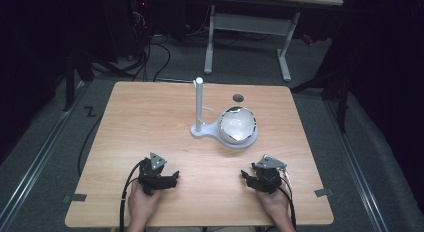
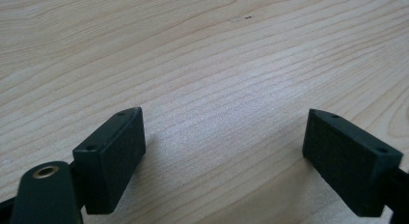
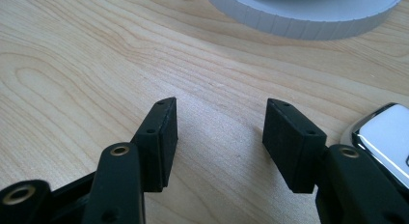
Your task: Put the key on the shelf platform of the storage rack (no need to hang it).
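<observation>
Black ribbed fingers, brass-ringed screws.

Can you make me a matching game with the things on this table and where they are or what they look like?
Things:
1. left tool
2. right tool
3. white post
4. shiny bowl

Clues:
A. tilted on the round white base
B. stands upright, left of the bowl
C. open near the table's front, at the left
D. open near the table's front, at the right

Pairs: 1-C, 2-D, 3-B, 4-A
</observation>
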{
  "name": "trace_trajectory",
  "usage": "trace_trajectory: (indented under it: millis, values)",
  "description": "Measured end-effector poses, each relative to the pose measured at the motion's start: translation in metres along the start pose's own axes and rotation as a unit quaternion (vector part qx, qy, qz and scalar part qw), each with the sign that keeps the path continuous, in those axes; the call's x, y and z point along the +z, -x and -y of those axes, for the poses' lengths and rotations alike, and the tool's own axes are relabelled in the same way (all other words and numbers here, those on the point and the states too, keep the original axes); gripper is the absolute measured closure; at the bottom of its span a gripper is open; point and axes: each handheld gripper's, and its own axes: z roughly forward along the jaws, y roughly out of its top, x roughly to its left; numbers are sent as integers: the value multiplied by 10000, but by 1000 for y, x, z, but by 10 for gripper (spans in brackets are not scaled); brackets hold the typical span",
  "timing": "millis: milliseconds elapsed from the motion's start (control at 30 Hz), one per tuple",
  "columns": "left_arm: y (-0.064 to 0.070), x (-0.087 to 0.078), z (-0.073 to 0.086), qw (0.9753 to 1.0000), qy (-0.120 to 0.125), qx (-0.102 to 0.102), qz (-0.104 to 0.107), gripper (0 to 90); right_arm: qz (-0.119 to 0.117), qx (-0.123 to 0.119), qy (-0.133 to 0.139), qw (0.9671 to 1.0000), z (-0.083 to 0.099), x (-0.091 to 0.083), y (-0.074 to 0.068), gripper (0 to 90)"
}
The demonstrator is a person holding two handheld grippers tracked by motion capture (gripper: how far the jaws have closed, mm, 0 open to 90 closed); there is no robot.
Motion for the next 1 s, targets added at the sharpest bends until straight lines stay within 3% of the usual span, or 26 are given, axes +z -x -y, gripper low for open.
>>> trace_trajectory:
  millis: [633, 1000]
  values:
    - [0, 0, 0, 10000, -1, -2, 1, 155, -9, -27, -11, 10000, -1, 1, -1, 427]
    - [0, 0, 0, 10000, -2, -3, 2, 155, 49, 125, -45, 9999, -1, 0, -2, 431]
